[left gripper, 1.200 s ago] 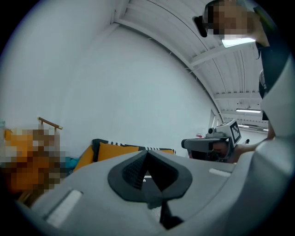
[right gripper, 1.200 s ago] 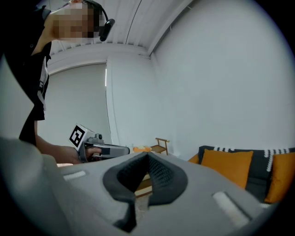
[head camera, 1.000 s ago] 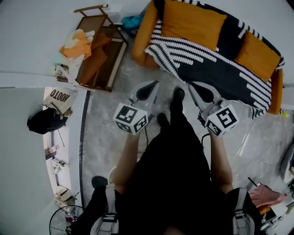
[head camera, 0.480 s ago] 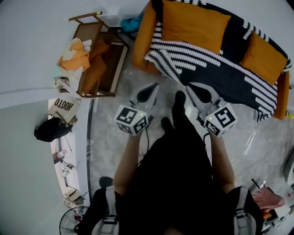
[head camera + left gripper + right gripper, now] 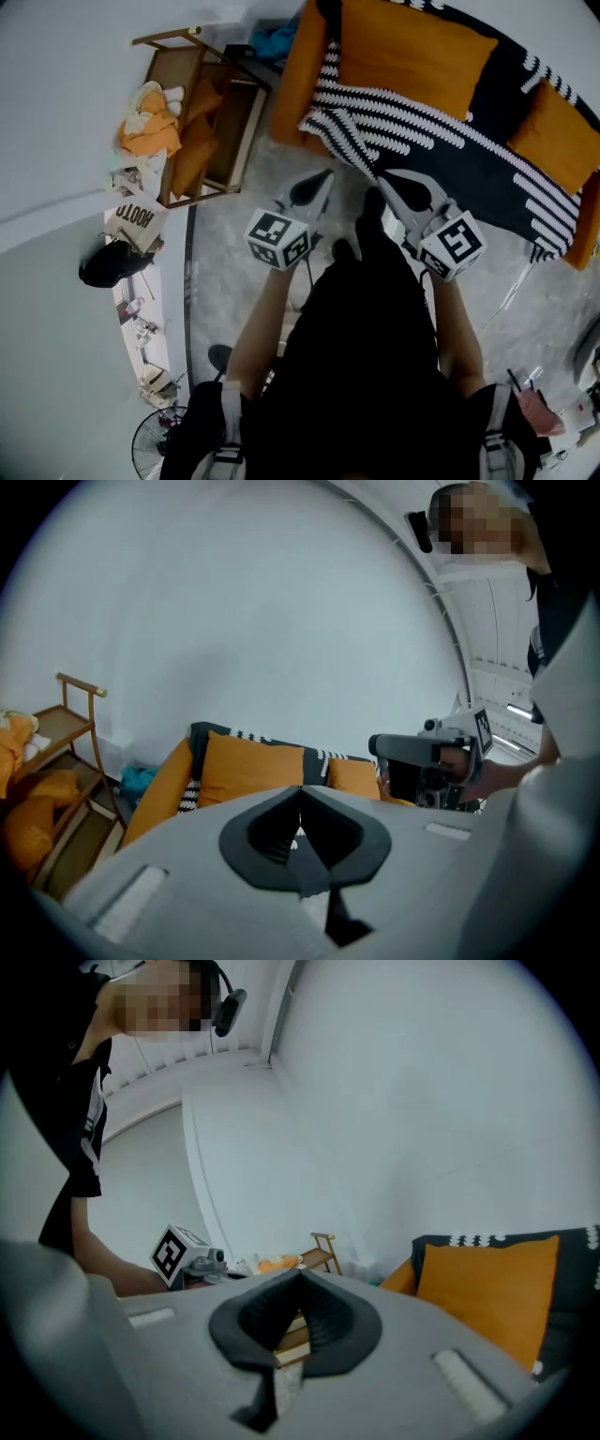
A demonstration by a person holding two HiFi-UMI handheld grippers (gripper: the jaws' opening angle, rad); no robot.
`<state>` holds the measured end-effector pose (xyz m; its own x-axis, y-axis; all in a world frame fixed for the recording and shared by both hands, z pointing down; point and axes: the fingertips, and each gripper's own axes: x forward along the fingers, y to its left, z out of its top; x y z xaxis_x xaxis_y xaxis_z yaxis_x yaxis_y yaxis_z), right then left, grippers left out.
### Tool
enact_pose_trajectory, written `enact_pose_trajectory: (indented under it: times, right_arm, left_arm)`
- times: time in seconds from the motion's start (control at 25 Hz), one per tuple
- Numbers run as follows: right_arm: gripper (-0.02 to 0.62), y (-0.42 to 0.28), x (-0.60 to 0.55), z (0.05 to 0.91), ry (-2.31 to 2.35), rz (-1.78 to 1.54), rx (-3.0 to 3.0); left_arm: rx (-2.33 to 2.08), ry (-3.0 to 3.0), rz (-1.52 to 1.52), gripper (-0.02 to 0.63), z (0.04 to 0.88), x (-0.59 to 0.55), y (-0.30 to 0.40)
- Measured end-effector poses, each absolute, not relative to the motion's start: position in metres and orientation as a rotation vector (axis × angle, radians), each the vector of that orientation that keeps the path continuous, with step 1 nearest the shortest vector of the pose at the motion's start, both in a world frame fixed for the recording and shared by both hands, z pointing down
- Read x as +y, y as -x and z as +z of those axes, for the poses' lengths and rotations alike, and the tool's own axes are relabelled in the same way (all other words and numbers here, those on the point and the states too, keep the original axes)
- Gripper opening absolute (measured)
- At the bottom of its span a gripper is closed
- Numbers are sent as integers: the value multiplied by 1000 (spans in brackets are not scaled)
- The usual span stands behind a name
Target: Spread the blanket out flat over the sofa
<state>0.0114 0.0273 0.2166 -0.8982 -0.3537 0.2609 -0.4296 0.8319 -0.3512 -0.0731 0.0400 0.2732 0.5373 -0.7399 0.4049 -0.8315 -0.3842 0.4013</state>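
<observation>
A black blanket with white stripes (image 5: 441, 150) lies over the seat and back of the orange sofa (image 5: 295, 75); its front edge hangs toward the floor. Two orange cushions (image 5: 412, 47) (image 5: 567, 127) lean on the back. My left gripper (image 5: 326, 174) and right gripper (image 5: 382, 174) hover side by side above the floor, just short of the sofa's front, both shut and empty. The left gripper view shows its tips (image 5: 300, 789) closed before the sofa, with a cushion (image 5: 248, 766) behind. In the right gripper view the jaws (image 5: 300, 1276) meet too.
A wooden rack (image 5: 202, 122) with orange clothes stands left of the sofa. A teal cloth (image 5: 277, 39) lies behind it. A paper bag (image 5: 136, 216), a black bag (image 5: 112, 262) and a fan (image 5: 155, 455) line the left wall. The person's feet (image 5: 370, 202) stand between the grippers.
The sofa and blanket have come nearer in the head view as the person stepped toward them. Both grippers stay shut and level in front.
</observation>
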Motion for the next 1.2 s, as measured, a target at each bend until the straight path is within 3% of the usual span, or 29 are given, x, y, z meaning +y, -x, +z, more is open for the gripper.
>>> enact_pose_trajectory:
  times: [1.2]
  right_arm:
    - [3, 37, -39, 388, -495, 747, -2656]
  left_arm:
    - [-1199, -2146, 482, 15, 502, -76, 124]
